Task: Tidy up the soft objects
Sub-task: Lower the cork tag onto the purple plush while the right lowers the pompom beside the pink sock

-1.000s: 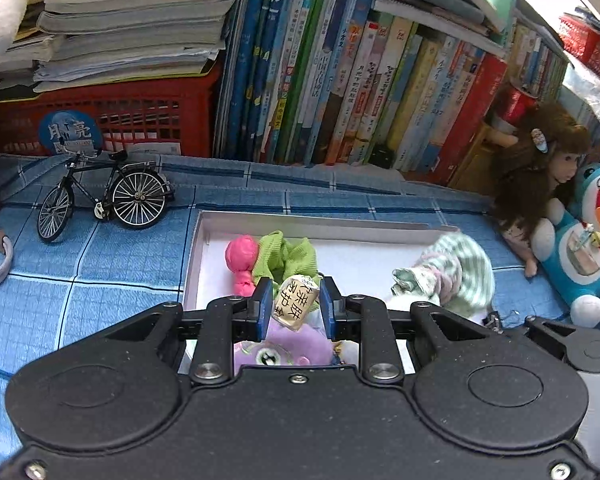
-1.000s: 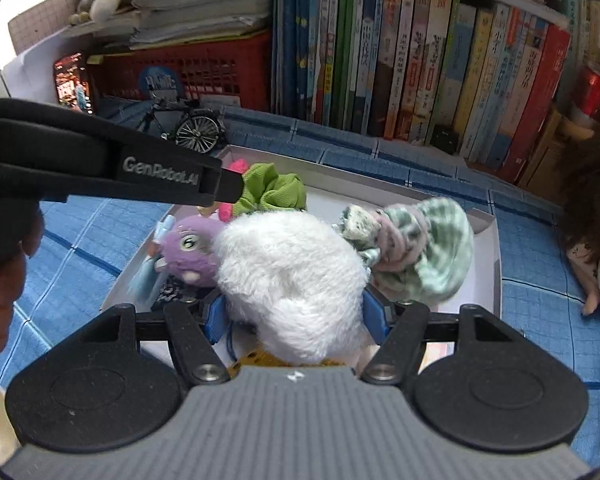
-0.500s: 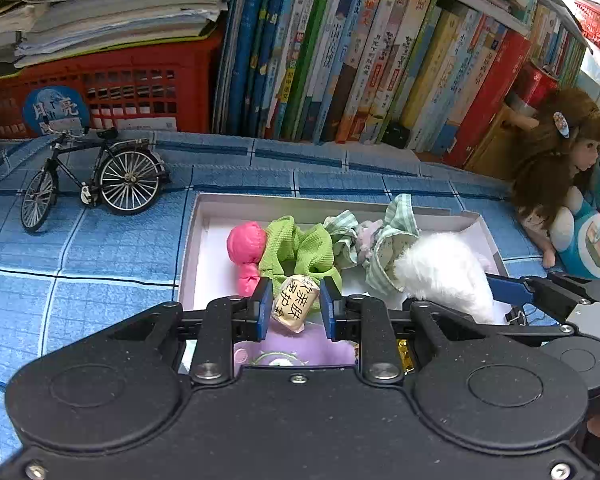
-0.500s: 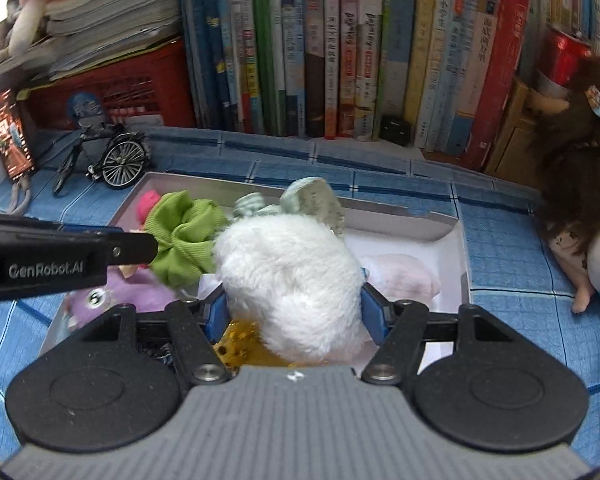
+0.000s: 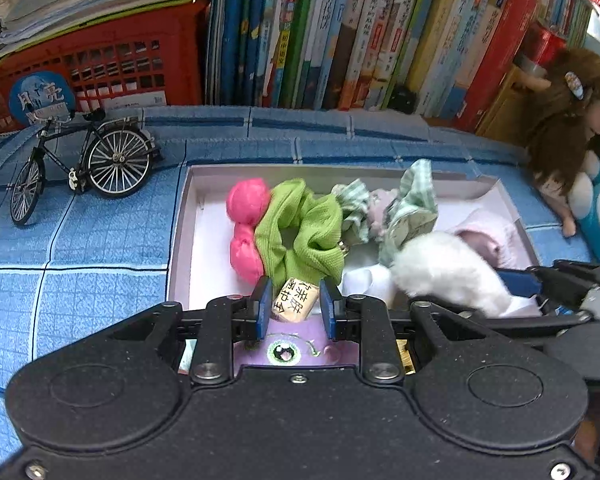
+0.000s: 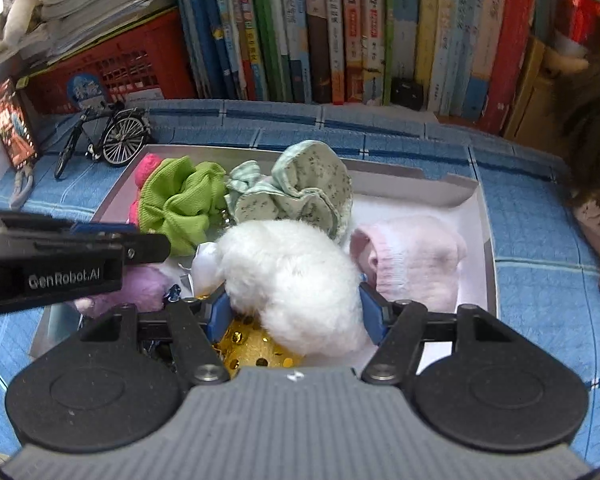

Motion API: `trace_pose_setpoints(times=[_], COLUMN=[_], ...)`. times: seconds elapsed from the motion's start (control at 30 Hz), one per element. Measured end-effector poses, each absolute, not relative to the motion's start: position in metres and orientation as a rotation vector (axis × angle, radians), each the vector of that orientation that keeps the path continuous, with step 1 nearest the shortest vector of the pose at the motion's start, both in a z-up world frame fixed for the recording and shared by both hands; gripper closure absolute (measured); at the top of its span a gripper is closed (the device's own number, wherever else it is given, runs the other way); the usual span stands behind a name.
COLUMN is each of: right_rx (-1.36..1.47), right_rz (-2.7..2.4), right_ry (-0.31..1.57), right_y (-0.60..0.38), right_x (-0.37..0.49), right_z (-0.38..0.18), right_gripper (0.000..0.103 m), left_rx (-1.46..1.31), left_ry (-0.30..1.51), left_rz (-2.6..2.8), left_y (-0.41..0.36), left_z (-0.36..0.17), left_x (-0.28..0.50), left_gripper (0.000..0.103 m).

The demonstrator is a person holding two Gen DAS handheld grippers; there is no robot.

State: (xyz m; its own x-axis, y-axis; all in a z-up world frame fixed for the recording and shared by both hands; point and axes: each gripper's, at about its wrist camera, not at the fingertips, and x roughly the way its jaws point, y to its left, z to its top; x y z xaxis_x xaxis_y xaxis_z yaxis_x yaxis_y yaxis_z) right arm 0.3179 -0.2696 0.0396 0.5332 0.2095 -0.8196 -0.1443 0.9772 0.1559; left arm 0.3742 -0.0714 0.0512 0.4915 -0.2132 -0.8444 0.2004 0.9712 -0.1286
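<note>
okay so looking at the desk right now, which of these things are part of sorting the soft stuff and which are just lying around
Part of the job:
white box
white fluffy toy
beige tag
green scrunchie
pink scrunchie
pale pink knit piece

Just lying about:
model bicycle
books
red basket
doll

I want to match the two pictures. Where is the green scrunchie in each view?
Left wrist view: green scrunchie sits centre, in the box, right of the pink toy.
Right wrist view: scrunchie sits left of centre, upper left in the box.
Shared landmark: toy bicycle, outside the box's left corner.

Lime-green scrunchie (image 5: 304,232), hot-pink scrunchie (image 5: 246,226), white fluffy toy (image 6: 292,280), blue checked cloth (image 5: 80,240), red basket (image 5: 100,64)
</note>
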Motion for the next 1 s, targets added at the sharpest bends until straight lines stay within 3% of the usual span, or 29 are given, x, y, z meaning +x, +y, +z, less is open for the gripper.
trace_pose_setpoints(times=[0.3, 0.43, 0.87, 0.93, 1.0], right_rx=[0.157, 0.177, 0.203, 0.203, 0.194], right_rz=[0.22, 0.225, 0.216, 0.206, 0.193], right_ry=[1.017, 1.017, 0.96, 0.937, 0.934], right_y=[-0.279, -0.28, -0.288, -0.29, -0.29], right_x=[0.323, 0.324, 0.312, 0.308, 0.305], right_z=[0.036, 0.037, 0.059, 0.065, 0.067], right_gripper=[0.024, 0.02, 0.017, 0.025, 0.059], left_rx=[-0.02, -0.02, -0.015, -0.009, -0.003], left_ry=[1.057, 1.063, 1.032, 1.028, 1.026], left_rz=[-0.244, -0.249, -0.252, -0.252, -0.252], left_y=[-0.071, -0.072, -0.07, -0.07, -0.07], left_z=[0.042, 0.042, 0.056, 0.058, 0.059], left_x=[0.379, 0.378, 0.371, 0.369, 0.368], left_gripper=[0.077, 0.066, 0.05, 0.05, 0.049])
